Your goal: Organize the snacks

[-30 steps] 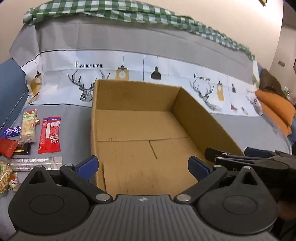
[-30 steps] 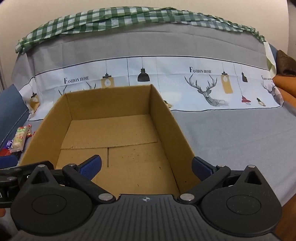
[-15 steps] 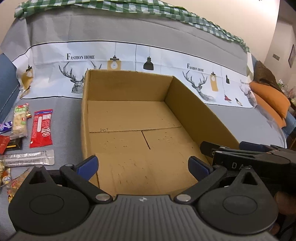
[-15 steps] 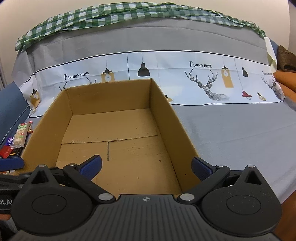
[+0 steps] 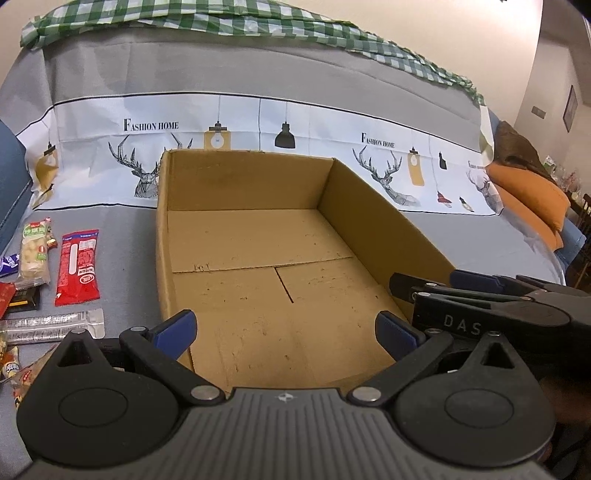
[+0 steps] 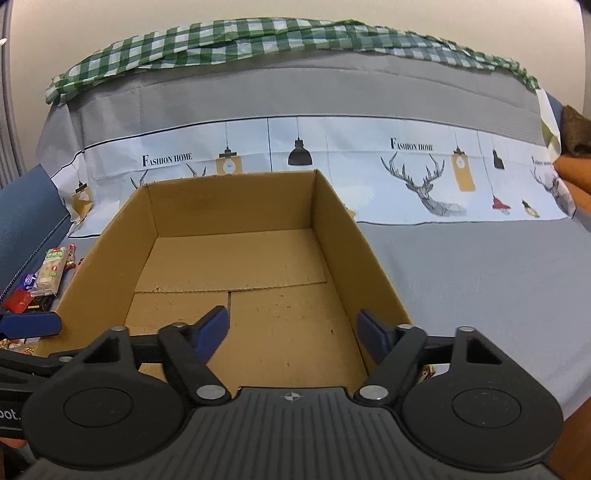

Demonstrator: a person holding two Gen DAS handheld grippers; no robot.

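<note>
Left wrist view: a shallow cardboard box [image 5: 258,258] with plain brown walls and a floor of folded flaps holds nothing. It sits on a grey cloth-covered surface [image 5: 480,243]. Left of it, flat snack packets lie loose: a red packet [image 5: 78,267], a pale clear-wrapped packet [image 5: 35,253] and a long silvery packet [image 5: 51,326]. The left tool [image 5: 284,332] hangs over the box's near edge, its blue pads wide apart with nothing between them. Behind, a printed cloth with deer and lamps [image 5: 258,147] rises under a green checked cloth [image 5: 221,26].

Right wrist view: the same box [image 6: 236,266] is bare inside. The right tool [image 6: 291,328] is closing over its floor, gripping nothing. An orange cushion [image 6: 572,173] shows at the right.
</note>
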